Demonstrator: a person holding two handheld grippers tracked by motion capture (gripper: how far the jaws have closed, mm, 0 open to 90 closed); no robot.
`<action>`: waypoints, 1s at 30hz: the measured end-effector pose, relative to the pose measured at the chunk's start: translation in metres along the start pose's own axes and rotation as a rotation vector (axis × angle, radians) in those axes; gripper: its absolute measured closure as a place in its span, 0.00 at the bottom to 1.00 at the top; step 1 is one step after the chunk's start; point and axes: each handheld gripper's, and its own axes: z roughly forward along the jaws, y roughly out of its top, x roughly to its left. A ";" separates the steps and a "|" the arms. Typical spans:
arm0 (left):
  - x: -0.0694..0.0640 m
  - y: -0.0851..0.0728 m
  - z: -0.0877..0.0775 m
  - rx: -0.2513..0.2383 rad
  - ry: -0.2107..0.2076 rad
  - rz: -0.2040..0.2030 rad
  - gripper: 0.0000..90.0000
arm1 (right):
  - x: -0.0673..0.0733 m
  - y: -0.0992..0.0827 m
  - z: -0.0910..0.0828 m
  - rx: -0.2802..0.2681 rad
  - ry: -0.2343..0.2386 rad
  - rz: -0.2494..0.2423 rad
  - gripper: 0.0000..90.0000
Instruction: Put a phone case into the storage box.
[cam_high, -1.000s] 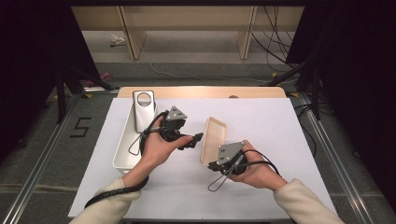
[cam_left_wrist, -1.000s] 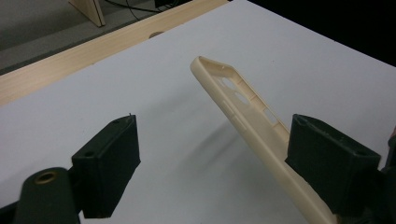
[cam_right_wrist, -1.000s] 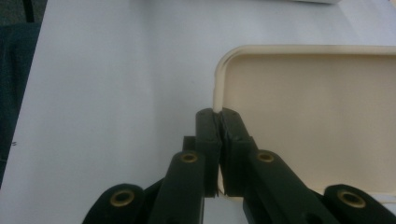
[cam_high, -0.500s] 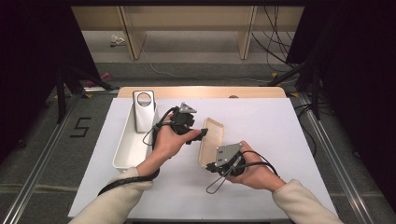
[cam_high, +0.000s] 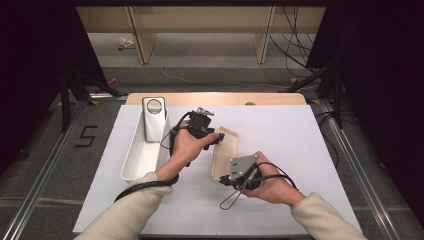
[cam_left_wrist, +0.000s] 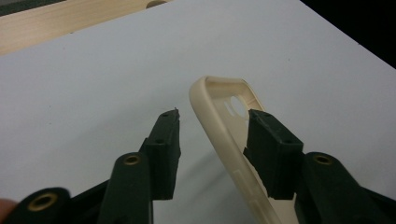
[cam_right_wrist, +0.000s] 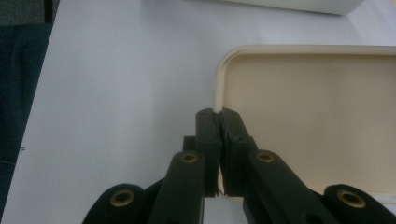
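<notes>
Two grippers are placed at one beige phone case (cam_high: 223, 150) in the middle of the high view.

The right gripper (cam_right_wrist: 219, 122) is seen at the lower centre of its own view, with its jaws pressed together on the rim of the case. The left gripper (cam_left_wrist: 212, 135) is set across the opposite rim near the camera hole; its jaws have just been closing, the rim is between them, one pad is touching it inside and the other is not yet on it. A white tray (cam_high: 137, 162) with a grey phone (cam_high: 153, 119) is seen at left on the white table sheet (cam_high: 300, 150).
</notes>
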 end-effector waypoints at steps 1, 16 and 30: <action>0.000 0.000 0.000 -0.001 -0.002 -0.005 0.66 | 0.000 0.000 0.000 0.002 -0.002 0.000 0.98; -0.003 0.002 -0.004 -0.007 -0.033 -0.057 0.80 | 0.003 0.002 0.003 0.020 0.002 -0.021 0.98; -0.009 0.003 -0.014 -0.066 -0.138 -0.112 0.90 | 0.001 -0.002 0.009 0.062 -0.006 -0.021 0.98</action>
